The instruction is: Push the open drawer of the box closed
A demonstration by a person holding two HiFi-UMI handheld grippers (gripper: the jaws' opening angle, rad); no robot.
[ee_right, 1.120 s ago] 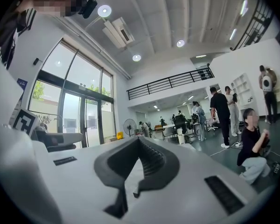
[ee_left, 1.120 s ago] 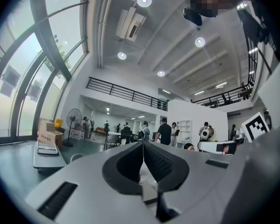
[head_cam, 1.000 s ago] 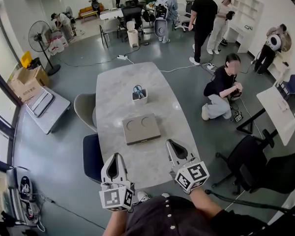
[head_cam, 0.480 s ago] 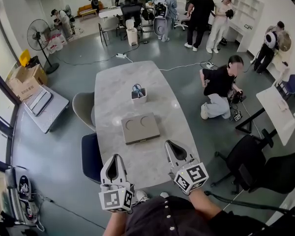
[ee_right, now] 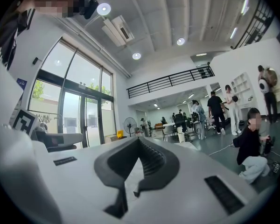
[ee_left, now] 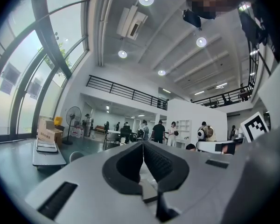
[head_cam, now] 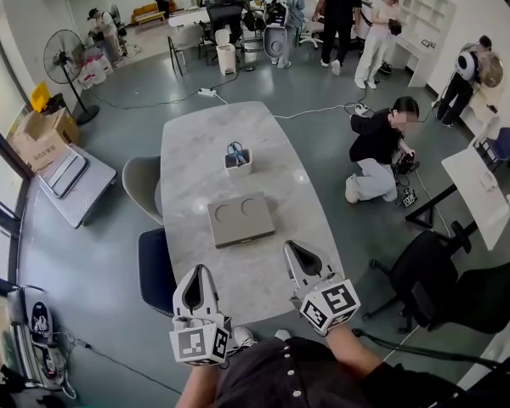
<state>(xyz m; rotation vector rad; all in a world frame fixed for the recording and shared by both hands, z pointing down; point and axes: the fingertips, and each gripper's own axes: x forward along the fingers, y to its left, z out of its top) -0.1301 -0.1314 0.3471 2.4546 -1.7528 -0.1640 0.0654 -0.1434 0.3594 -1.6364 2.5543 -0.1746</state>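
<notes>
While short of the box (head_cam: 240, 218), left tongs (head_cam: 198, 270), right tongs (head_cam: 291, 248) closed, abreast.

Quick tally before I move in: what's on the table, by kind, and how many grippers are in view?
Grey box: 1
Small white container: 1
Grippers: 2, the left gripper and the right gripper, both shut on nothing
Total: 4

Found the box (head_cam: 240, 219) lying mid-worktop (head_cam: 195, 143). Noted a small container (head_cam: 237, 161) behind the box, two chairs (head_cam: 140, 185) to its left, and left tongs (head_cam: 198, 272) and right tongs (head_cam: 291, 249) before it, well apart from it.
</notes>
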